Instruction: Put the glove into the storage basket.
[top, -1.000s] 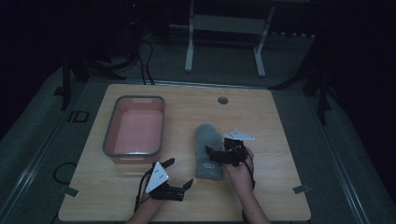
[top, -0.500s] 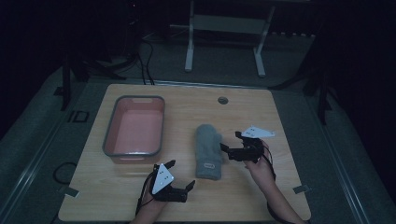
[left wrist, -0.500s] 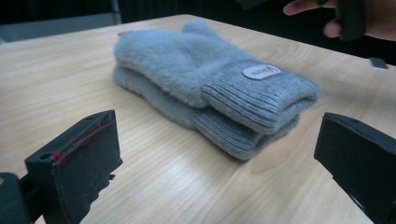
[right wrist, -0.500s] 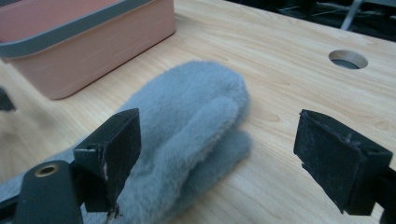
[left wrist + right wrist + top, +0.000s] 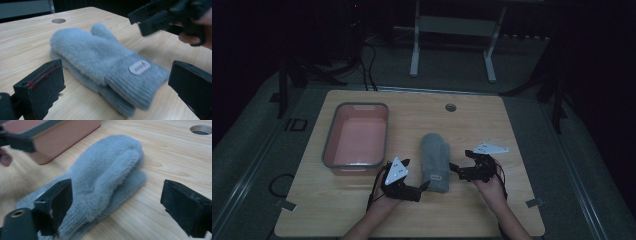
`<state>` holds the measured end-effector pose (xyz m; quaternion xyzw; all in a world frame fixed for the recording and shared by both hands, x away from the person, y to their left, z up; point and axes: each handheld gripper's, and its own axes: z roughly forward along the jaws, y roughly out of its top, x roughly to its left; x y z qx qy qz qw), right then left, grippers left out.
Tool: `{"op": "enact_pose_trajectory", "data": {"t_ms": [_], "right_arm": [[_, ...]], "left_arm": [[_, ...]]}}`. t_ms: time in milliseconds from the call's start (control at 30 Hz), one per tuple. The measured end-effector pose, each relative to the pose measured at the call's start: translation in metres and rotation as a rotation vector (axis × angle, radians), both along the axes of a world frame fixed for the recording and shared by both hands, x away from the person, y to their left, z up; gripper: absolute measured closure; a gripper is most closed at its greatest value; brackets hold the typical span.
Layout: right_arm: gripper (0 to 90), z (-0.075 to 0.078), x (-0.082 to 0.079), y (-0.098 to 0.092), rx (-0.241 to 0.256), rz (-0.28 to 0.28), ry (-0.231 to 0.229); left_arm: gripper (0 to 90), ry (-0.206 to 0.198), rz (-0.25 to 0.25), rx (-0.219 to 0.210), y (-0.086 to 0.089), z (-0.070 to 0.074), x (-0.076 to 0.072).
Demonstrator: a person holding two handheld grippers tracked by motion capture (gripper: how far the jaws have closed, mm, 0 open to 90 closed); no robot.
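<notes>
A pair of grey mittens [image 5: 435, 161] lies stacked flat on the counter [image 5: 512, 120], just right of the pink tub [image 5: 356, 135]. The left claw [image 5: 424, 185] and right claw [image 5: 453, 167] flank the knitted cuffs — both spread wide, gripping nothing — seemingly poised to pinch.

dim lab: wooden table [image 5: 512, 120], floor cables [image 5: 367, 60]

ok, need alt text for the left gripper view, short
A pair of fluffy grey mittens, stacked one on the other, lies on a light wooden table, ribbed cuffs toward the camera, between the left gripper's open black fingers. The right gripper, in a hand, shows at upper right above the table.
</notes>
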<state>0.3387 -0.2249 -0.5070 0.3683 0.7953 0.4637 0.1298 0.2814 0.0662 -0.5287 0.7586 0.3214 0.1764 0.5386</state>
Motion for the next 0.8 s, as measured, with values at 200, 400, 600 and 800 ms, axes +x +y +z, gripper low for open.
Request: {"op": "enact_pose_trajectory", "data": {"t_ms": [200, 400, 600, 800], "right_arm": [[14.1, -0.002, 0.001, 0.007, -0.032, -0.028, 0.001], [38.4, -0.004, 0.008, 0.013, -0.019, -0.071, 0.013], [48.5, -0.01, 0.013, 0.025, 0.01, -0.018, 0.09], [39.3, -0.032, 0.02, 0.033, -0.072, -0.026, 0.157]], "left_arm": [[6.5, 0.048, 0.033, 0.046, -0.012, 0.013, 0.024], [15.5, 0.132, 0.04, 0.061, -0.024, 0.015, 0.051], [25.3, 0.177, 0.077, 0.143, -0.034, 0.011, 0.07], [27.5, 0.246, 0.14, 0.189, -0.035, -0.005, 0.081]]}}
